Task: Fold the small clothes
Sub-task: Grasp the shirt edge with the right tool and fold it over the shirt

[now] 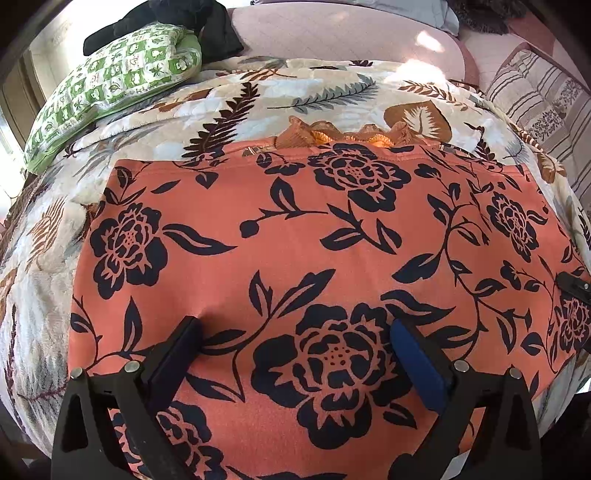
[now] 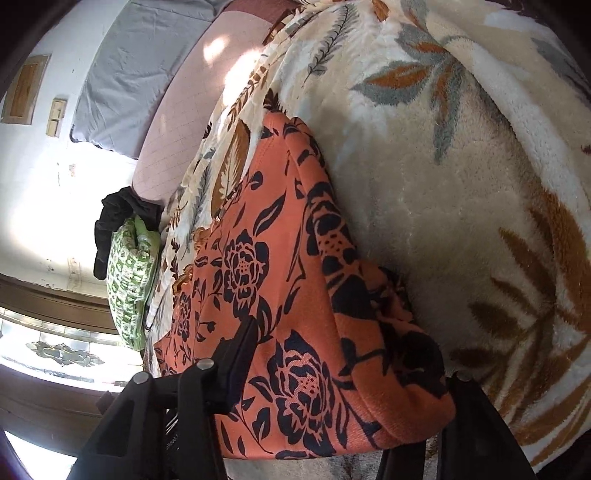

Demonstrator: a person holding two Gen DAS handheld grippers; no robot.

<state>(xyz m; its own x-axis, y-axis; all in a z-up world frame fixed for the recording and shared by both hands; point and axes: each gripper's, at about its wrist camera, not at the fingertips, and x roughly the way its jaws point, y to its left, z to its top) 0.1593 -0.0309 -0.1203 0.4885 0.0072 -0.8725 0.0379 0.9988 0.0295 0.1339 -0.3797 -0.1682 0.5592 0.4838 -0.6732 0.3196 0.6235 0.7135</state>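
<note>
- The left gripper (image 1: 295, 332) is seen nearest the left wrist camera, with its jaws spread wide; both fingertips are set down on the garment (image 1: 295, 236) and nothing is clamped between them.
- The garment, orange with a dark flower print, is laid flat on the blanket (image 1: 229, 99), its far hem running straight across.
- A ruffled orange trim (image 1: 332, 134) is seen past the far hem, at the middle.
- In the right wrist view, the right gripper (image 2: 332, 373) is placed astride a bunched edge of the garment (image 2: 295, 295). The near fingertip (image 2: 240, 354) is laid against the cloth; the far finger is hidden behind the fold, so a firm grasp cannot be confirmed.
- The cream leaf-print blanket is spread under the garment on all sides.
- A green patterned pillow (image 1: 114, 81) is placed at the blanket's far left corner, with a black cloth (image 1: 166, 18) lying on and behind it.
- A striped cushion (image 1: 543, 99) is located at the far right.
</note>
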